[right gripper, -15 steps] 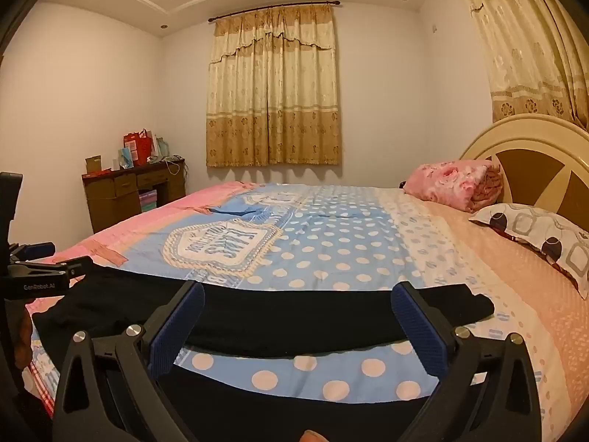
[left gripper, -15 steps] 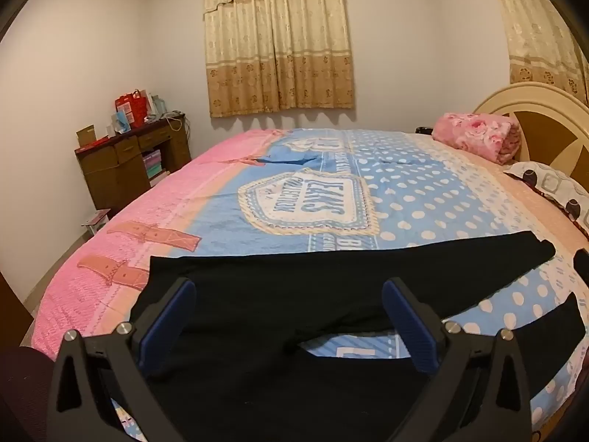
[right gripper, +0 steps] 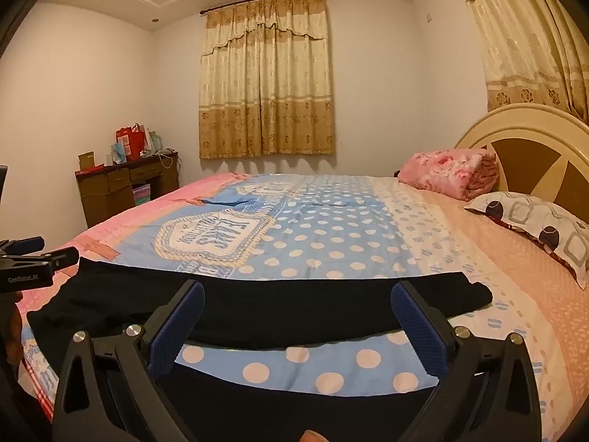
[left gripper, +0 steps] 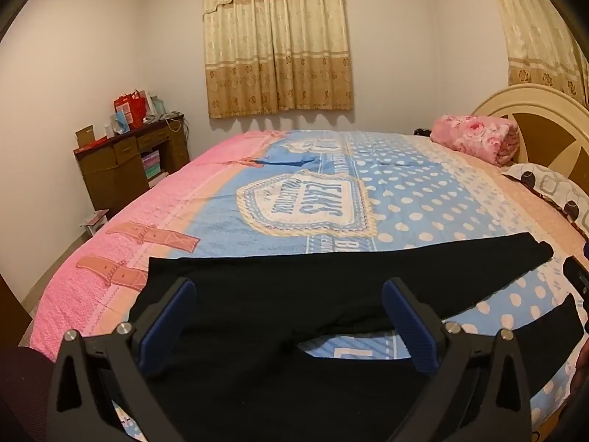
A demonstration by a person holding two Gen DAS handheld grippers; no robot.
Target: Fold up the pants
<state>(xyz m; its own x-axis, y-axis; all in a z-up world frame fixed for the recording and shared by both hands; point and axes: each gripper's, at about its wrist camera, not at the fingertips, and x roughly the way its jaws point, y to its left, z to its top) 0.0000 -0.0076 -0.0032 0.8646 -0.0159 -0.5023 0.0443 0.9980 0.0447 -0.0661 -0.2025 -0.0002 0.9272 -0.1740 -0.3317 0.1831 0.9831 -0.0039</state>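
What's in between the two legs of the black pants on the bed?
Just bedsheet: a strip of blue with pale dots separates the far leg from the near leg of the black pants. The right wrist view shows it best.

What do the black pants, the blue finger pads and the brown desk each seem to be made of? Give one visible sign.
Black pants: probably soft knit fabric; matte, limp and flat on the bed.
Blue finger pads: apparently rubber or soft plastic; fine ribbed texture.
Brown desk: looks like wood or wood veneer; brown, slight sheen, drawer fronts.

black pants [left gripper: 279, 294] flat on patterned bed [left gripper: 405, 199]
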